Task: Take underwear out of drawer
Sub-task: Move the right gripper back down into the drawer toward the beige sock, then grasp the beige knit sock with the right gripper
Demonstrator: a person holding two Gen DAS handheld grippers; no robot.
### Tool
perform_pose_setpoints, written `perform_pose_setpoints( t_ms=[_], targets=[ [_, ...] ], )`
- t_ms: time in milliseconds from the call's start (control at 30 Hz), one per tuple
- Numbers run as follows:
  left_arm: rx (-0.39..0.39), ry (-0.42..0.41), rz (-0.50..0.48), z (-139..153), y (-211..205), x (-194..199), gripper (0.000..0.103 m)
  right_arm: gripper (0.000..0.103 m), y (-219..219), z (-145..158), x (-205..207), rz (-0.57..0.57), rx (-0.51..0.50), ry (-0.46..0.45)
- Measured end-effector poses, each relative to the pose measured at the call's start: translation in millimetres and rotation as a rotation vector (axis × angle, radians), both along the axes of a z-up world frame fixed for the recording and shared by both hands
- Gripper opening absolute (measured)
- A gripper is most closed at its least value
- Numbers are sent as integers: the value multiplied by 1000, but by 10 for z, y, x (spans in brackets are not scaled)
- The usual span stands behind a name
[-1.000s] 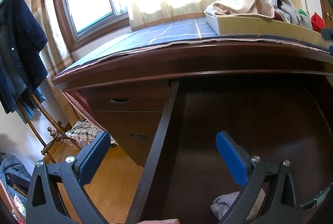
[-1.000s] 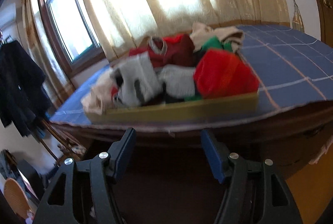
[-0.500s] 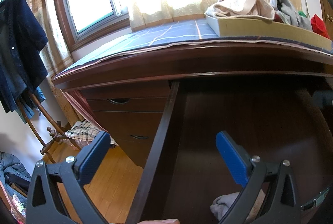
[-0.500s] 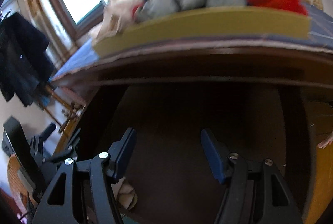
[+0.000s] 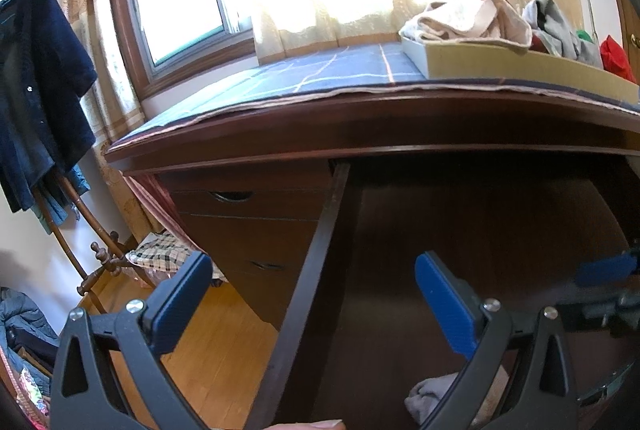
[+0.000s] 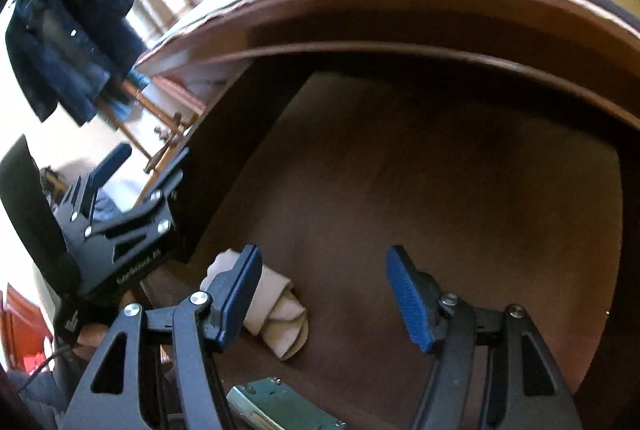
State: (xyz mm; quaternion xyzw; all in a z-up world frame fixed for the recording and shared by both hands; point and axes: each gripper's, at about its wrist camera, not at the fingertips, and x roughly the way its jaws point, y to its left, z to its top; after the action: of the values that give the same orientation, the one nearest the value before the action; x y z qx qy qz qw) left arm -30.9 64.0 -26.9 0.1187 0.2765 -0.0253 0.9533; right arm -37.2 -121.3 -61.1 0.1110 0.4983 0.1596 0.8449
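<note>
Right gripper, black frame with two blue pads, jaws parted about midway and holding nothing, points down into the open dark-brown wooden drawer. One rolled beige underwear bundle lies at the drawer's near-left corner, just beside the left pad, contact unclear. Left gripper, jaws spread wide and empty, straddles the drawer's side wall.
</note>
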Motion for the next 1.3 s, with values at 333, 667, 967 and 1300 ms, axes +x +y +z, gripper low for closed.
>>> perform_pose_setpoints(
  t_ms=[333, 667, 967, 1300],
  targets=[
    [-57, -11, 98, 21, 312, 120, 103, 67, 167, -115, 151, 77, 29, 77],
    [-96, -4, 141, -10, 431, 145, 103, 67, 365, -288, 193, 122, 98, 199],
    [-114, 4, 154, -22, 456, 138, 103, 67, 527, -444, 284, 85, 227, 362],
    [-125, 3, 161, -19, 475, 132, 103, 67, 723, -581, 338, 13, 199, 438]
  ],
)
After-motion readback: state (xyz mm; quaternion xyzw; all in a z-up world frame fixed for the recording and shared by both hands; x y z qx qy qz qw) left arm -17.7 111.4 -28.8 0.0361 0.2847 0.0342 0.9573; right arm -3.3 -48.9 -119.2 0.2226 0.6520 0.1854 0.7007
